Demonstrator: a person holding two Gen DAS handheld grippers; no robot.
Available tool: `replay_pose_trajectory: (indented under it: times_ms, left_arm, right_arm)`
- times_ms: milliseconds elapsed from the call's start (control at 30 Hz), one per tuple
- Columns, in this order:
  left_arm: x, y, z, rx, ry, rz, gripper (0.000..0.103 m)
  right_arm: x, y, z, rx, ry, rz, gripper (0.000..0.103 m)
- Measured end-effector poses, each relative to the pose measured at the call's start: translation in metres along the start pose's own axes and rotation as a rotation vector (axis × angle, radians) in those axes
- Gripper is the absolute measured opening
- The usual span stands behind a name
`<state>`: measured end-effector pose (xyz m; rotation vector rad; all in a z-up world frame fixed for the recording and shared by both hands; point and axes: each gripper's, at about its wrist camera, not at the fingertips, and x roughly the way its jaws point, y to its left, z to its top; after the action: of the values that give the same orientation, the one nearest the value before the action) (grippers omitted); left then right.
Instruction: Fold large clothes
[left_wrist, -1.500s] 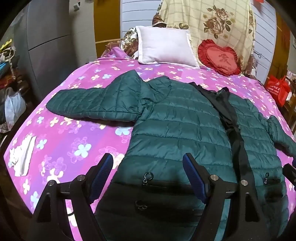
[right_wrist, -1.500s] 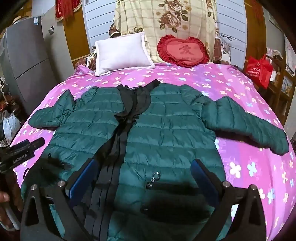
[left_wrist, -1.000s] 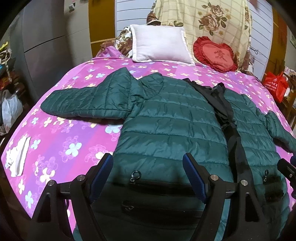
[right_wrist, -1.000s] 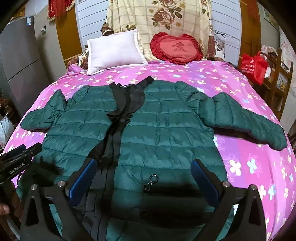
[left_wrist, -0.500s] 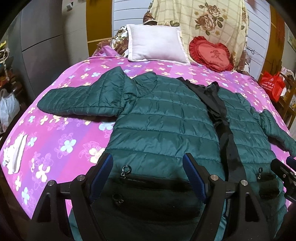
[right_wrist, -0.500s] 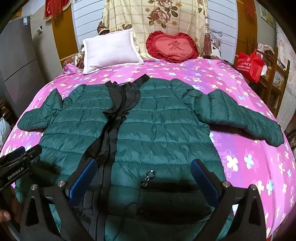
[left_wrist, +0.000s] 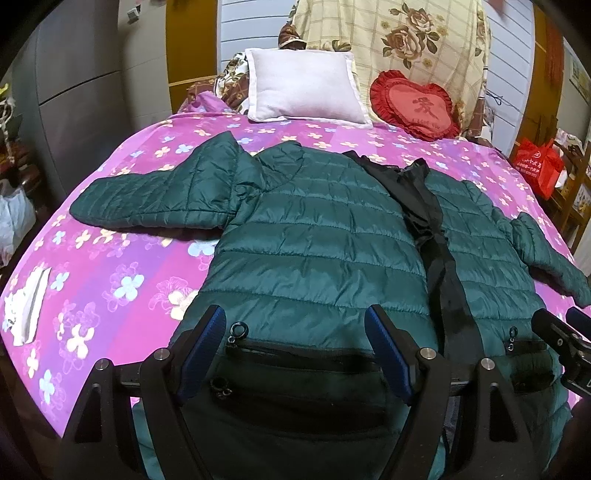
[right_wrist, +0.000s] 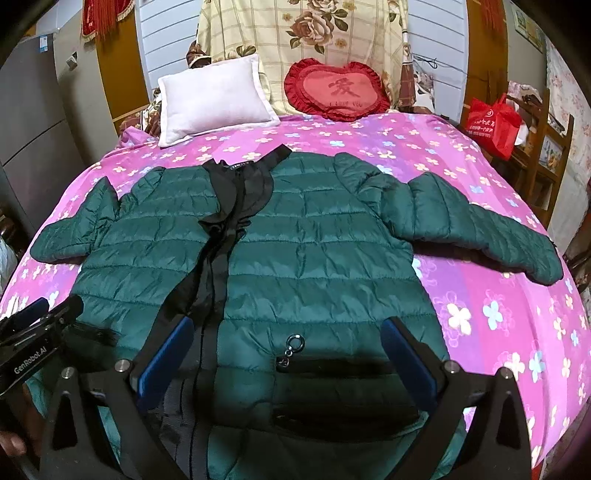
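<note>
Both sets of jaws stand apart and empty, left gripper (left_wrist: 295, 345) and right gripper (right_wrist: 286, 352) above the hem of the dark green quilted puffer jacket (left_wrist: 317, 236) spread on the pink flowered bedspread (left_wrist: 110, 266): probably light, soft, slippery, best pinched at hem or cuff.

The jacket (left_wrist: 314, 236) hem runs off the bottom edge in both wrist views, hidden behind each hand-held gripper's black frame. In the left wrist view its far sleeve cuff (left_wrist: 576, 291) lies partly behind the right hand-held gripper (left_wrist: 554, 328), itself cut off at the picture's right edge. The writing on the red bag (right_wrist: 491, 122) is too small to read.
</note>
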<state>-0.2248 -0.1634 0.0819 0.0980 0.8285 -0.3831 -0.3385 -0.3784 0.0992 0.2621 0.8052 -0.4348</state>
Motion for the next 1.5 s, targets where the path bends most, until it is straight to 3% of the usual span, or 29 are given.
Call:
replay_pose_trajectory:
  times_ms: [1500]
  left_arm:
    - [0.020,-0.002,0.003,0.004,0.021,0.001,0.057]
  right_arm:
    - [0.029,0.008,0.007,0.005,0.026,0.001,0.103]
